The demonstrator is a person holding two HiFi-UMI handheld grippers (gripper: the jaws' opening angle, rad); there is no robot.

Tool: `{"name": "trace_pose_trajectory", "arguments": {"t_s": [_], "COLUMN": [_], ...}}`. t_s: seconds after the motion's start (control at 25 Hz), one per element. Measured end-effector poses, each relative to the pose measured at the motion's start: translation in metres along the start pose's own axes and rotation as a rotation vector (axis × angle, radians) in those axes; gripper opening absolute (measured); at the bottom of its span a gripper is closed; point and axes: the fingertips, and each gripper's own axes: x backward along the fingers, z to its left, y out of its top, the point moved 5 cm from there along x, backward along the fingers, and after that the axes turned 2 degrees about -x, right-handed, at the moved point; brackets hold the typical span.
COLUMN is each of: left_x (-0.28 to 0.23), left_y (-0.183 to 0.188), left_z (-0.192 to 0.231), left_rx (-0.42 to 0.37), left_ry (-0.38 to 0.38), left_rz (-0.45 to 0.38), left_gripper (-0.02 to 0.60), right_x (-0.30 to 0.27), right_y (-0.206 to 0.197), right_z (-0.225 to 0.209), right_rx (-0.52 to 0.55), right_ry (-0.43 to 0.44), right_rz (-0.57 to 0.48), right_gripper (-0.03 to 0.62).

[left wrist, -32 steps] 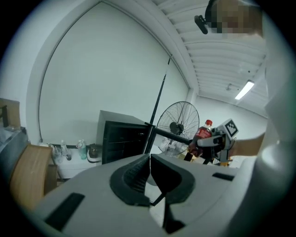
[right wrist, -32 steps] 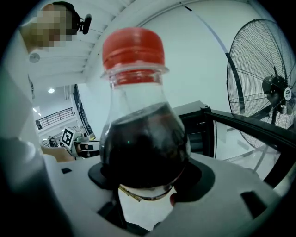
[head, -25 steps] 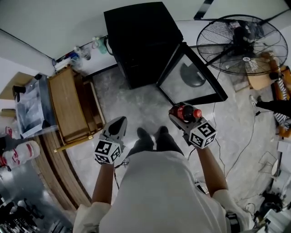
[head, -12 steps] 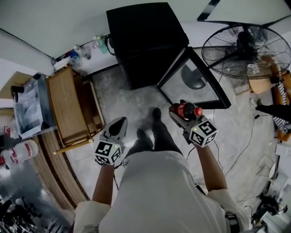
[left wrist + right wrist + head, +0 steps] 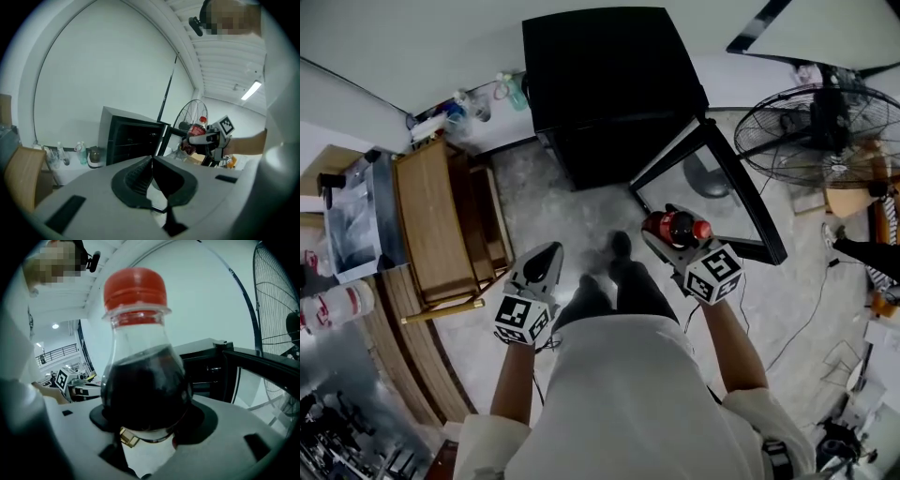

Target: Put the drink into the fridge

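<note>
**Head view, with both gripper views.** A black fridge (image 5: 609,84) is standing against the far wall. Its glass door (image 5: 748,192) is swinging open toward the right, so the dark interior is facing the person. The door's free edge is reaching out over the grey floor (image 5: 553,202) to just beside the right gripper (image 5: 664,239). A large fan (image 5: 825,127) is standing beyond the door at the right. A wooden cabinet (image 5: 427,216) is lining the left side, and plastic bottles (image 5: 512,92) are sitting on a ledge between it and the fridge. The person's shoe (image 5: 620,246) is pointing toward the fridge, between the two grippers.

The right gripper is pinching the drink (image 5: 678,227), a bottle of dark liquid with a red cap. Its jaws are standing wide around the bottle's lower body and are pressing on both sides. The bottle is sitting upright in the grip, well short of the fridge opening and level with the door's outer edge.

The left gripper (image 5: 546,255) is hanging over the floor beside the wooden cabinet. Its jaws are pressing together with nothing between them, and it is pointing toward the fridge.
</note>
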Motion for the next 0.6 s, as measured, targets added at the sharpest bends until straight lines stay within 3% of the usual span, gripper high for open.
{"name": "trace_pose_trajectory", "arguments": {"t_s": [0.24, 0.6], "left_x": [-0.042, -0.102], "left_y": [-0.013, -0.036], "left_z": [0.016, 0.04], "left_rx": [-0.027, -0.078], "left_ry": [-0.006, -0.05], "left_rz": [-0.034, -0.038], "left_gripper": [0.009, 0.009], "right_x": [-0.036, -0.089], "right_y": [-0.012, -0.04], "right_z": [-0.032, -0.079], "right_rx": [0.061, 0.066], "right_ry": [0.029, 0.079], "right_rz": [0.01, 0.003], "right_gripper": [0.304, 0.304]}}
